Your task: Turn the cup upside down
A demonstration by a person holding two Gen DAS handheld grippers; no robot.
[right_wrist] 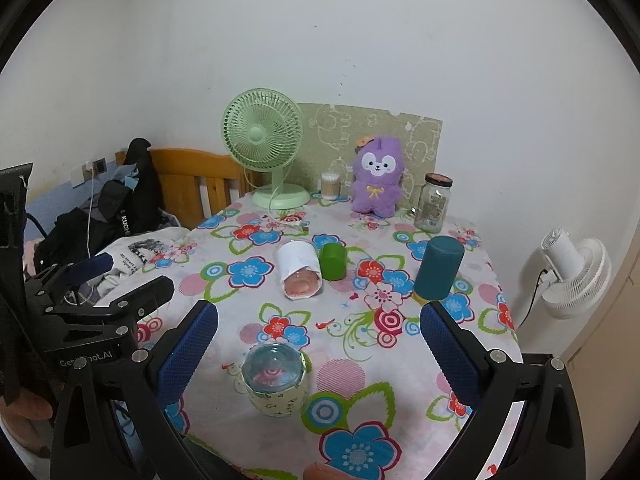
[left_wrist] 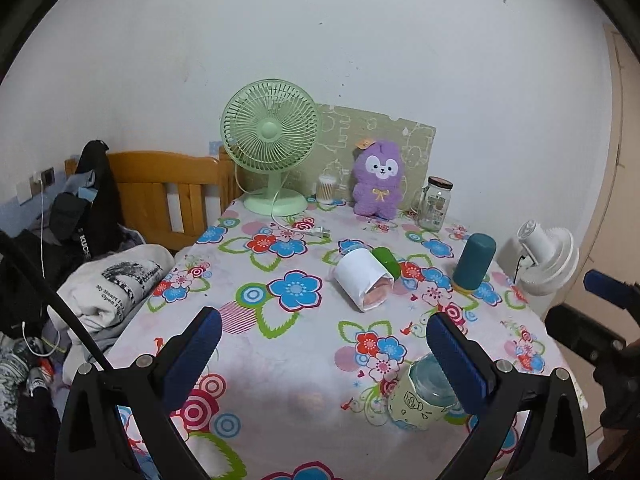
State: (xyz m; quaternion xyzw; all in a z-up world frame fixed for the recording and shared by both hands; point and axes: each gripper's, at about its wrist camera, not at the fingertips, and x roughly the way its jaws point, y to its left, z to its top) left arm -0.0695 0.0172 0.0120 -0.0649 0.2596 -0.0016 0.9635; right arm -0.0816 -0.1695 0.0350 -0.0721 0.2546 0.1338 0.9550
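Observation:
A glass cup with a pale green sleeve (right_wrist: 276, 380) stands on the flowered tablecloth (right_wrist: 360, 344) near the front edge, its clear end facing up. In the left wrist view the cup (left_wrist: 420, 398) sits partly behind the right finger. My right gripper (right_wrist: 318, 338) is open and empty, above and just behind the cup. My left gripper (left_wrist: 322, 344) is open and empty, to the left of the cup. The left gripper also shows in the right wrist view (right_wrist: 120, 280) at the left edge.
A white-wrapped bottle with a green cap (right_wrist: 304, 272) lies mid-table. A teal cylinder (right_wrist: 438, 272) stands to its right. A green fan (right_wrist: 264, 148), purple plush (right_wrist: 378, 176) and glass jar (right_wrist: 434, 204) line the back. Clothes (left_wrist: 116, 284) and a bed lie left, a white fan (right_wrist: 576, 276) right.

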